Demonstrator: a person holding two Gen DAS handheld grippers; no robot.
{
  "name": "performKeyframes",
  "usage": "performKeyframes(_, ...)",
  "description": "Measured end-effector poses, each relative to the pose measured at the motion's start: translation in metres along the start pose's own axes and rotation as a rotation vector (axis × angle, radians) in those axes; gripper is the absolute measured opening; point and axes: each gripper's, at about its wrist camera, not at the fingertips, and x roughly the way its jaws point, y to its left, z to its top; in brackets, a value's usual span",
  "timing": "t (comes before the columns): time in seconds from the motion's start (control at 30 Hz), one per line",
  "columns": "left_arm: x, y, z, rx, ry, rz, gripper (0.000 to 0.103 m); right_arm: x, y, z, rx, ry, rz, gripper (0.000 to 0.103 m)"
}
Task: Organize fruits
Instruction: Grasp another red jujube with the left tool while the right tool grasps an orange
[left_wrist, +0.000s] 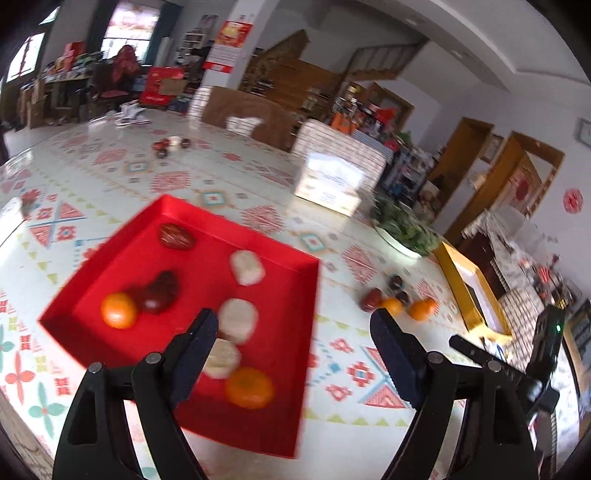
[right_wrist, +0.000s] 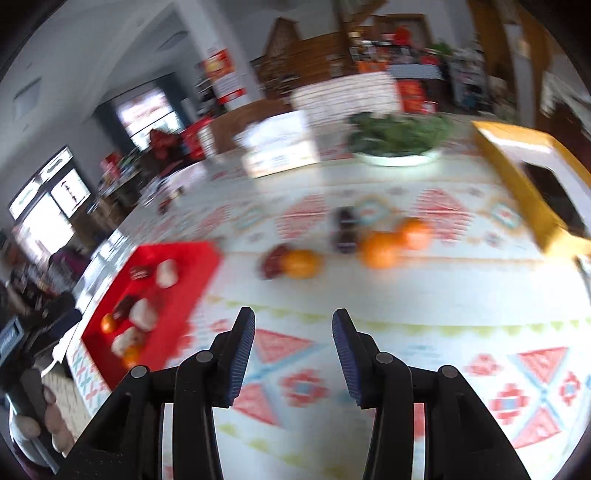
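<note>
— Fruit: where is it from your grippers?

— Most sits in the red tray (left_wrist: 280, 295), just ahead of my left gripper (left_wrist: 291, 332) and a little to its left. I see two oranges (left_wrist: 119, 310) in there, one near the far-left corner and one close under my left finger. Between them lie three pale round cakes (left_wrist: 238, 319) and some dark red fruits (left_wrist: 160, 291).

— And outside the tray?

— A small loose pile (left_wrist: 400, 301) lies on the patterned cloth (left_wrist: 184, 181), beyond my right finger: oranges, a red fruit and dark ones, touching or nearly so. From my right gripper (right_wrist: 293, 332) the same pile (right_wrist: 380, 243) lies straight ahead, with one orange (right_wrist: 301, 263) and a red fruit apart to the left. That view is blurred, so I can't count exactly.

— What are your grippers holding?

— Nothing. My left jaws stand wide apart, with only tray and cloth between them. My right jaws are parted more narrowly, empty, over bare cloth.

— Anything else nearby?

— A yellow box (right_wrist: 517, 173) far right of my right gripper, and a bowl of greens (right_wrist: 397, 142) beyond the pile.
</note>
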Motion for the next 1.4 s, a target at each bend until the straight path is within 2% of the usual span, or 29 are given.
performKeyframes(0.2,0.02,-0.037,-0.009,0.055,0.048,-0.025,0.084,-0.019,-0.055,0.009,0.063,-0.027,-0.069,0.048)
performKeyframes(0.37,0.035,-0.056,-0.014,0.083,0.081,-0.029,0.084,-0.009,-0.075,0.017,0.096,-0.001,-0.044,0.048)
performKeyframes(0.5,0.046,-0.064,-0.019,0.1,0.102,-0.026,0.084,0.009,-0.063,0.026,0.076,0.024,0.022,0.048)
performKeyframes(0.63,0.053,-0.065,-0.02,0.098,0.112,-0.024,0.084,0.032,-0.034,0.032,-0.002,0.041,0.085,0.048)
performKeyframes(0.87,0.061,-0.055,-0.011,0.087,0.115,-0.005,0.084,0.085,0.004,0.04,-0.105,0.095,0.056,0.048)
performKeyframes(1.1,0.068,-0.05,-0.003,0.08,0.114,-0.003,0.084,0.113,0.007,0.04,-0.094,0.141,0.06,0.046)
performKeyframes(1.13,0.07,-0.05,-0.002,0.081,0.115,-0.003,0.084,0.114,0.006,0.039,-0.091,0.142,0.059,0.036)
performKeyframes(1.4,0.1,-0.074,0.0,0.162,0.165,0.011,0.084,0.1,-0.009,0.037,-0.021,0.128,0.094,0.036)
